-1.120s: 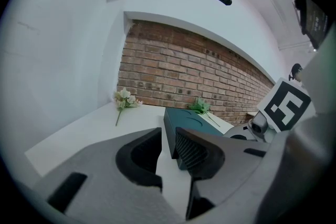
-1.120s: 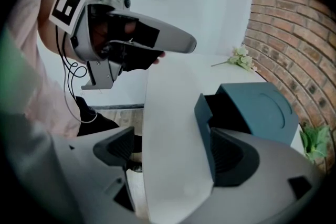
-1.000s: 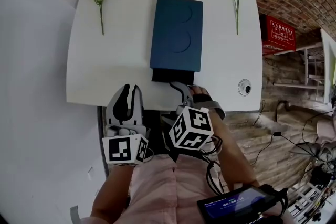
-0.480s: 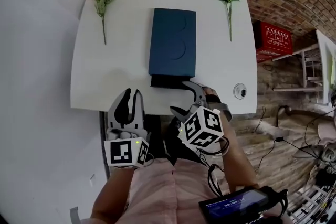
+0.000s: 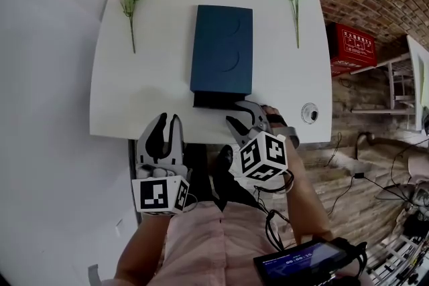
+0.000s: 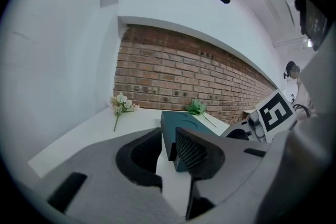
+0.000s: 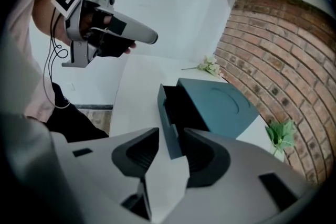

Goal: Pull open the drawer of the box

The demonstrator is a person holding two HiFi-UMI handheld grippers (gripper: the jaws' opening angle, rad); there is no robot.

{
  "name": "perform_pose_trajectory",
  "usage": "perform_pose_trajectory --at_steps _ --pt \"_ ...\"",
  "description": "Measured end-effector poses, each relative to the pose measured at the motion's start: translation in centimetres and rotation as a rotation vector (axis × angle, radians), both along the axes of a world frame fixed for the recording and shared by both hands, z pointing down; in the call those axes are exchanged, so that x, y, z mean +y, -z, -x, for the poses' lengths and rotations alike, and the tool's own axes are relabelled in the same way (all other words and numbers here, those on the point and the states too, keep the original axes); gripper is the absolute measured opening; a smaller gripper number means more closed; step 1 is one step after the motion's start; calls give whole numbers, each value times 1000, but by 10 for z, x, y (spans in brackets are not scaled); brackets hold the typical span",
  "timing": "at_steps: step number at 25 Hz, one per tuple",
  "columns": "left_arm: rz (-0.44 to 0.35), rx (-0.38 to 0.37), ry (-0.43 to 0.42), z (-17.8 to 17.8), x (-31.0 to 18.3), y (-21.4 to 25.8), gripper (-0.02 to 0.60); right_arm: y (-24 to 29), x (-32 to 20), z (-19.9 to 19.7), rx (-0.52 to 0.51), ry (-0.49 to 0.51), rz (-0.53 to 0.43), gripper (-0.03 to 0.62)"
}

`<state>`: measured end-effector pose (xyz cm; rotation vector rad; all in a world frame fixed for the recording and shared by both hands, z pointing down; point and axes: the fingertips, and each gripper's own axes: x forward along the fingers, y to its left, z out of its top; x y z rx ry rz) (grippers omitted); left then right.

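Already the dark teal flat box (image 5: 222, 50) on the white table (image 5: 134, 90) shows its drawer (image 5: 214, 100) slightly out at 6 o'clock — most of the pull looks left. The right gripper (image 5: 242, 114) has just been closing its jaws around the drawer front, not yet pinching it. The left gripper (image 5: 164, 125) is at 7 o'clock, jaws apart and empty.

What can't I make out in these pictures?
- Inside the drawer: too dark in head and right gripper views.
- Red box print: head view, too small.
- Whether the right hand-held gripper, jaws just closing astride the drawer's front, presses it: right gripper view, unclear.
- Screen: head view, cut by bottom edge.
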<state>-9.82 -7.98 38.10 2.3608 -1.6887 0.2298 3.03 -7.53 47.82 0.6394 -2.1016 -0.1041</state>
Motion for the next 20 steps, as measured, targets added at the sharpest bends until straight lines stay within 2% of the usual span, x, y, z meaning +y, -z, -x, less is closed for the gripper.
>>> perform_pose_trajectory --at_steps 4,20 --pt "3 0 2 -1 2 0 89 1 -5 -3 8 -5 -20 77" --pt "-7 -4 -2 -6 4 1 89 1 11 1 11 55 -14 63"
